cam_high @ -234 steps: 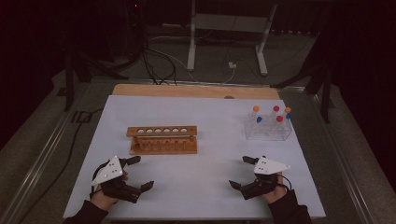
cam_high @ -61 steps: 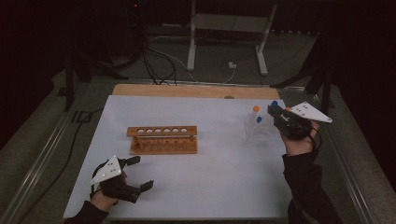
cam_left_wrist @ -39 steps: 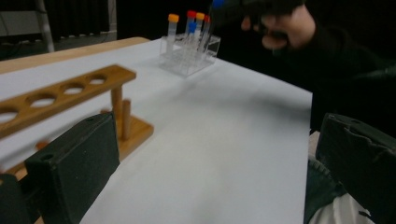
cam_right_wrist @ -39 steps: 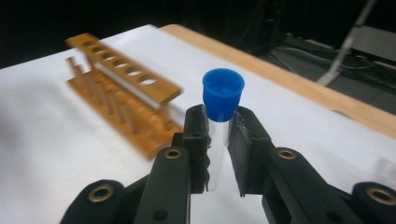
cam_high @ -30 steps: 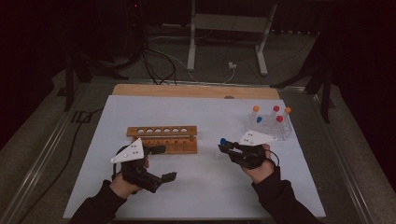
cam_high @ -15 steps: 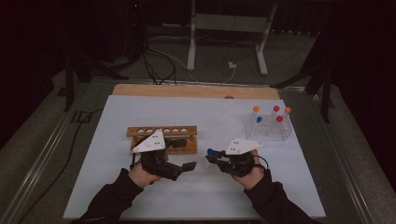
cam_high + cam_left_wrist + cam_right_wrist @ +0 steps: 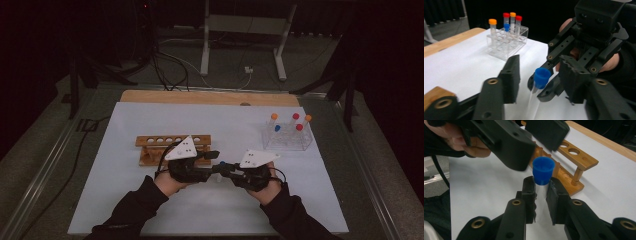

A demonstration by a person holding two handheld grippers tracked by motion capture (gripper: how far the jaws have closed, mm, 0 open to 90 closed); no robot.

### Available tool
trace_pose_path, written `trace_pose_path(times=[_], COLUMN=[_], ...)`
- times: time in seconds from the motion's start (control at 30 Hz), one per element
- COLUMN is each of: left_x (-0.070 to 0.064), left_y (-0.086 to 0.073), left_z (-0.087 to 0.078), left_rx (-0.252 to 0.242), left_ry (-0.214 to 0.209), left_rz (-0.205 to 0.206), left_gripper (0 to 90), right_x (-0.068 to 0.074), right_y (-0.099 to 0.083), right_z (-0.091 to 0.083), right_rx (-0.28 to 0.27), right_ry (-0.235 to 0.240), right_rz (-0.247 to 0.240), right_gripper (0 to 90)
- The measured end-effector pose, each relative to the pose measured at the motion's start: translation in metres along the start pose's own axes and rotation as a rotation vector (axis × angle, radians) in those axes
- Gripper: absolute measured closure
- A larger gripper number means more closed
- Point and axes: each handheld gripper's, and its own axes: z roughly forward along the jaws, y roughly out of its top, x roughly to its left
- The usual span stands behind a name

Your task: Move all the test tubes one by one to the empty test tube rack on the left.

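My left gripper [image 7: 536,82] has moved closer, fingers spread around the blue-capped tube [image 7: 543,173]. My right gripper [image 7: 541,192] pinches that tube. The wooden rack [image 7: 172,148] sits just behind.

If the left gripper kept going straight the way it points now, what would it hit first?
Most likely the blue-capped tube, held upright by the right gripper. The cap sits between the left gripper's open jaws, though how far ahead is unclear.

Dark long sleeves [image 7: 135,210]; each black claw [image 7: 541,195] has brass-coloured pivot screws and a pale three-cornered plate [image 7: 181,148].
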Motion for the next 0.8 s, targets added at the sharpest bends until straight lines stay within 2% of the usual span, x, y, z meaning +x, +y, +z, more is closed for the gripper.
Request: trace_pose_path(times=[0.33,0.47,0.5,0.6,0.73,0.8], left_x=[-0.003,-0.004,-0.003,0.0,0.006,0.01], left_y=[0.001,0.003,0.003,0.007,0.014,0.018], left_z=[0.01,0.01,0.01,0.007,0.001,-0.003], left_rx=[0.055,0.057,0.054,0.038,0.017,0.015], left_ry=[0.011,0.022,0.024,0.045,0.077,0.099], left_rz=[0.038,0.061,0.055,0.06,0.058,0.064], left_gripper=[73.6,76.5,76.9,77.4,77.4,77.5], right_x=[-0.001,-0.001,-0.002,-0.003,-0.003,-0.004], right_y=[0.0,0.0,0.0,0.0,0.001,0.001], right_z=[-0.001,-0.002,-0.002,-0.002,-0.004,-0.007], right_rx=[-0.003,-0.005,-0.007,-0.021,-0.044,-0.06], right_ry=[-0.006,-0.005,-0.003,0.0,-0.014,-0.028], right_rz=[-0.001,0.004,0.009,0.026,0.034,0.041], right_gripper=[76.9,76.4,75.9,65.3,57.4,47.9])
